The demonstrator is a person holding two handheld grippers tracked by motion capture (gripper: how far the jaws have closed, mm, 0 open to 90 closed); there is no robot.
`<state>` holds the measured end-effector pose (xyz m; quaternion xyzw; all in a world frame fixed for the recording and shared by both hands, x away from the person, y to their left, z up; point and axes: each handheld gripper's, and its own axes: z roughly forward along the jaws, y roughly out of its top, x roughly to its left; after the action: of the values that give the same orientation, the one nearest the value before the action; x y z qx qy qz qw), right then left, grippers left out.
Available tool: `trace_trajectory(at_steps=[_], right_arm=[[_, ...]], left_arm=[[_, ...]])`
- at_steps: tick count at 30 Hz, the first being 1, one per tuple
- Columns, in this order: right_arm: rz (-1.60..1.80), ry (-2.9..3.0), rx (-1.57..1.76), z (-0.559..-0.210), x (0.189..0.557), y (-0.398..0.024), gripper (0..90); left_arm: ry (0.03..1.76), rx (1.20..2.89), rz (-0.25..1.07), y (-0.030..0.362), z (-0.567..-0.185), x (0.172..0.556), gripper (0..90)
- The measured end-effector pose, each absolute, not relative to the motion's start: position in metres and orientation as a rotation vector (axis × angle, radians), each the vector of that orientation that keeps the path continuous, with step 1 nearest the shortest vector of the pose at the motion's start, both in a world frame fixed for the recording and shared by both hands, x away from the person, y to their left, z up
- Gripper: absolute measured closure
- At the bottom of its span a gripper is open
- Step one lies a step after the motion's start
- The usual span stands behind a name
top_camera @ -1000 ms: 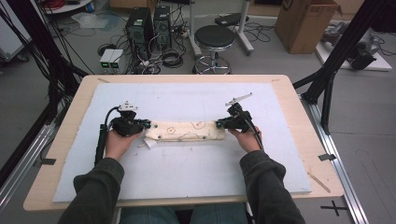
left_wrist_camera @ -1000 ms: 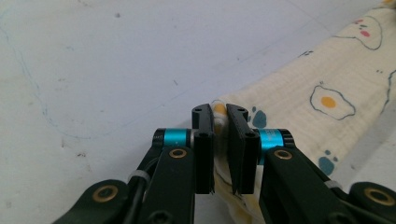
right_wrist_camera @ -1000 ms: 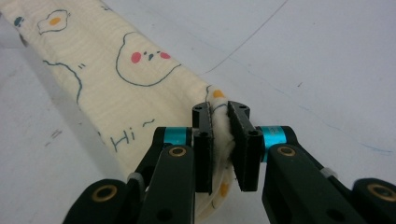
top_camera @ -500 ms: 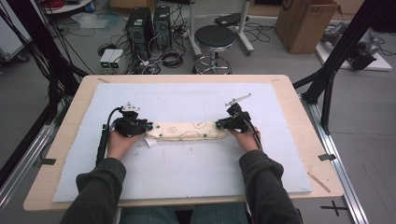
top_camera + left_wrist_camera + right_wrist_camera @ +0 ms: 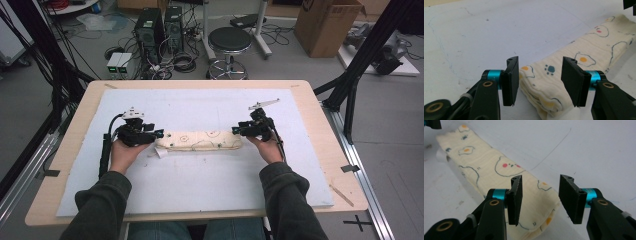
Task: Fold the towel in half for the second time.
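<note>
A cream cloth (image 5: pixel 200 141) printed with fried eggs lies folded into a long strip across the white mat. My left gripper (image 5: pixel 159 134) is at its left end. In the left gripper view the jaws (image 5: pixel 539 80) have just been opening and stand apart, with the cloth's folded end (image 5: pixel 541 75) lying between them untouched. My right gripper (image 5: pixel 235 131) is at the right end. Its jaws (image 5: pixel 540 197) have also just been opening, and the cloth's end (image 5: pixel 534 207) rests on the mat between them, close to the left jaw.
The white mat (image 5: pixel 200 200) covers most of the wooden table (image 5: pixel 327 130). Beyond the far edge stand a black stool (image 5: pixel 229 40), computer towers (image 5: pixel 160 25) with cables, and a cardboard box (image 5: pixel 325 20). Black frame posts flank the table.
Both pairs of jaws have spread apart and let go of the cloth's ends. The hands have stayed in place and the cloth rests on the mat.
</note>
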<state>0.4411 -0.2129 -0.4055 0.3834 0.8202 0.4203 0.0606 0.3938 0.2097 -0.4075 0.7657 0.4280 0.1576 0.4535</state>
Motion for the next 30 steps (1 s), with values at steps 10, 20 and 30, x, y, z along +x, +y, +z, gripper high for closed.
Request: trace_trajectory(at_steps=[10,20,30], right_arm=[[1.360,2.440,1.144,-0.395,0.431,-0.220,39.9],[1.395,2.410,1.155,-0.393,0.427,-0.224,29.8],[1.391,2.400,1.147,-0.393,0.423,-0.225,24.3]], left_arm=[[1.008,1.879,0.391,0.208,-0.397,0.383,42.6],[1.001,1.884,0.387,0.208,-0.394,0.380,39.1],[0.988,1.894,0.390,0.207,-0.393,0.377,37.4]])
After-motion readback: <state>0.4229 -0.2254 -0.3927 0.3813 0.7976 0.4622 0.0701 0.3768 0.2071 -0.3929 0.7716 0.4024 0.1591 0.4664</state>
